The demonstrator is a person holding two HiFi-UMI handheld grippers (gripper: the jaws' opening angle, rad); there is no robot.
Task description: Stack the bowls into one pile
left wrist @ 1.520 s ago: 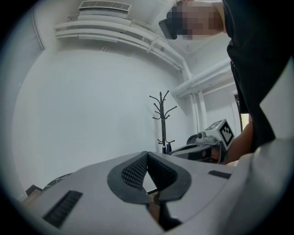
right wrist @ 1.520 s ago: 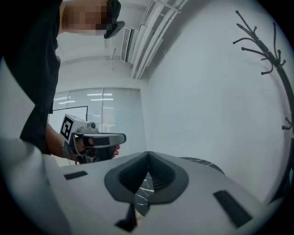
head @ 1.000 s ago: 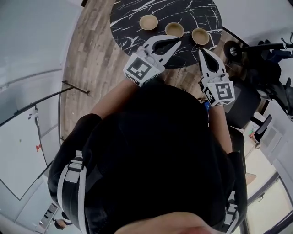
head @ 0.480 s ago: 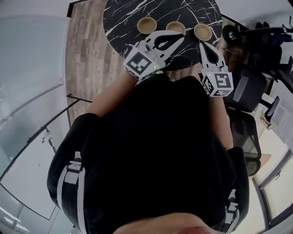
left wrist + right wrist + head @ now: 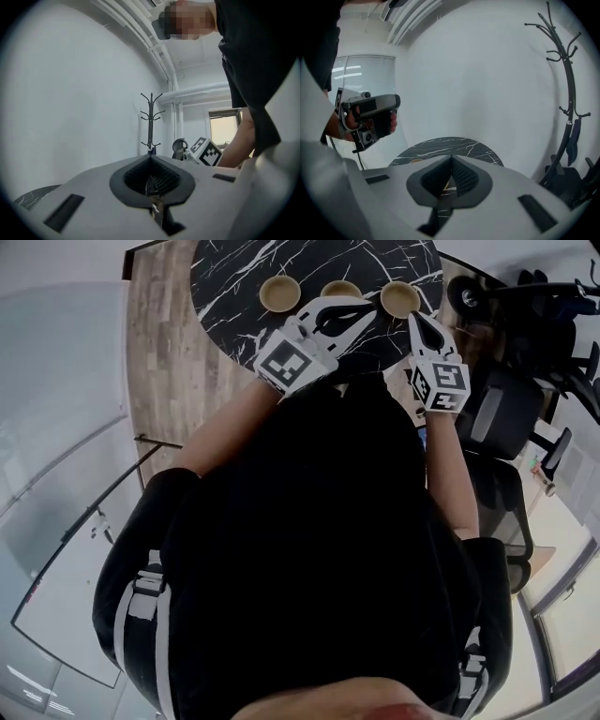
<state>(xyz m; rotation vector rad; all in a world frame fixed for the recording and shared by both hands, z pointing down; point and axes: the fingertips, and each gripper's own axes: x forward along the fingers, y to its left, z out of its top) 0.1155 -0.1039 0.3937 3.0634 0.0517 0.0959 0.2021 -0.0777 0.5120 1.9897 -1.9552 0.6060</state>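
Three tan bowls stand in a row on the round black marble table (image 5: pixel 234 277): the left bowl (image 5: pixel 279 292), the middle bowl (image 5: pixel 341 288) and the right bowl (image 5: pixel 399 298). In the head view my left gripper (image 5: pixel 368 307) is shut and empty. Its tips lie over the table just short of the middle bowl. My right gripper (image 5: pixel 415 321) is also shut and empty, its tip just short of the right bowl. In the left gripper view the left gripper (image 5: pixel 151 164) aims level, past the table at a white wall. The right gripper (image 5: pixel 451 160) looks down onto the marble table (image 5: pixel 445 144).
A black office chair (image 5: pixel 506 418) stands right of the table, beside the right arm. A coat stand (image 5: pixel 567 93) rises by the wall beyond it. Wooden floor (image 5: pixel 164 352) lies left of the table. The person's body fills the lower part of the head view.
Both grippers have moved forward to the bowls. The right one has dipped towards the table edge. The bowls sit higher and further left in the head view.
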